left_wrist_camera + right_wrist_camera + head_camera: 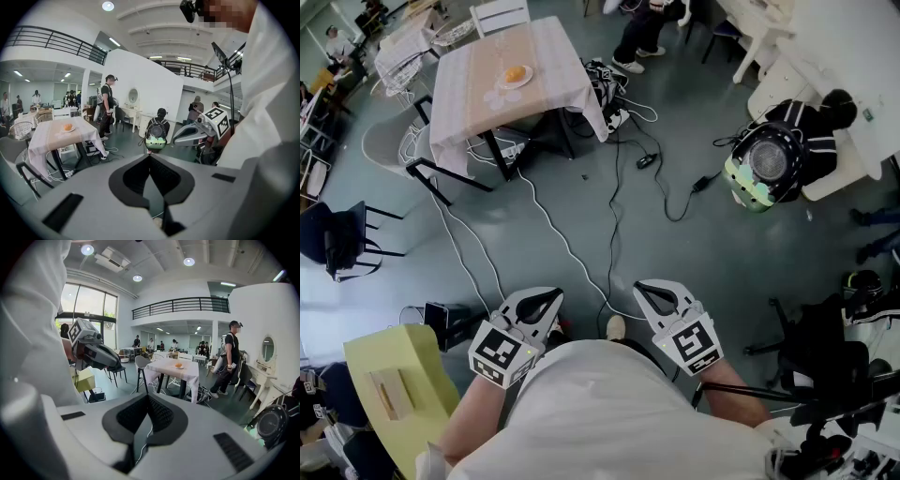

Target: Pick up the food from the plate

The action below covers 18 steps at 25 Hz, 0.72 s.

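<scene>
An orange piece of food (516, 72) lies on a white plate (502, 82) on a table with a pale cloth (544, 56), far ahead across the floor. The food (68, 126) also shows small at the left of the left gripper view, and the food (178, 365) near the middle of the right gripper view. My left gripper (553, 294) and right gripper (641, 287) are held close to the person's body, far from the table. Both are shut with nothing between the jaws. Each shows in its own view: left gripper (150, 156), right gripper (147, 396).
Cables (581, 262) trail over the grey floor between me and the table. A dark chair (342, 239) stands at the left and a yellow box (394, 384) beside my left arm. A backpack with a round window (766, 164) lies at the right. A person (107, 105) stands near the table.
</scene>
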Each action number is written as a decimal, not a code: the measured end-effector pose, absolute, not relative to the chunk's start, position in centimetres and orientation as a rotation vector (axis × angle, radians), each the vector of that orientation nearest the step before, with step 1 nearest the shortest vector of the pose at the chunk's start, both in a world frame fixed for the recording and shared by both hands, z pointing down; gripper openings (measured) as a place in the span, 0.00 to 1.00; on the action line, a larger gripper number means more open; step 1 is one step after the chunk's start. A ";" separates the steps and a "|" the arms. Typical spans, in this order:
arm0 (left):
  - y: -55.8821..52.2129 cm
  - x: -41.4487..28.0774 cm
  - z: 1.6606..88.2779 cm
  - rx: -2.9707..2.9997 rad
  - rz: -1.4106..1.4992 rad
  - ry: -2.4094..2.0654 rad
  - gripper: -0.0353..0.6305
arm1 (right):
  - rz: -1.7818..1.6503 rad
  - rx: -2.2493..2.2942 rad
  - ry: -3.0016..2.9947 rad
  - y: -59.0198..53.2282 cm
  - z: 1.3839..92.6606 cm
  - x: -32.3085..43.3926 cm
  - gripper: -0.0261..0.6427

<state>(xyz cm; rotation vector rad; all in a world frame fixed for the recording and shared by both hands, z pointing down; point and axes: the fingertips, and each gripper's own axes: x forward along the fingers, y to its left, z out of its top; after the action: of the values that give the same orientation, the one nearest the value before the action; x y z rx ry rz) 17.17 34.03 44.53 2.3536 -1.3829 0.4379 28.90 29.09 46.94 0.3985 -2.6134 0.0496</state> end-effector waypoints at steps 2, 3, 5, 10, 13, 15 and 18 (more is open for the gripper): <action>34.0 15.9 44.0 2.358 0.428 -1.397 0.06 | 0.035 0.402 -2.614 28.9 46.6 27.7 0.06; 34.0 15.1 43.7 2.360 0.424 -1.405 0.06 | 0.027 0.401 -2.615 28.8 46.4 26.9 0.06; 34.1 13.1 43.4 2.358 0.414 -1.421 0.06 | 0.009 0.393 -2.615 28.8 46.0 25.1 0.06; 35.3 8.5 43.6 2.345 0.380 -1.438 0.07 | -0.026 0.353 -2.598 29.6 45.7 20.4 0.06; 36.0 6.0 43.6 2.364 0.366 -1.443 0.06 | -0.028 0.346 -2.597 30.3 45.5 17.4 0.06; 36.3 4.2 43.7 2.366 0.364 -1.456 0.06 | -0.018 0.337 -2.605 30.5 45.2 15.3 0.06; 37.0 1.5 43.8 2.367 0.337 -1.461 0.07 | -0.038 0.325 -2.613 30.8 44.7 11.9 0.06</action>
<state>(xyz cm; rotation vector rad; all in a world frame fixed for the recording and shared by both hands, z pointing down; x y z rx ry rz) 1.47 37.04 43.80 2.3673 -1.4613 0.3372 11.93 30.77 44.72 0.3255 -2.6132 -0.0384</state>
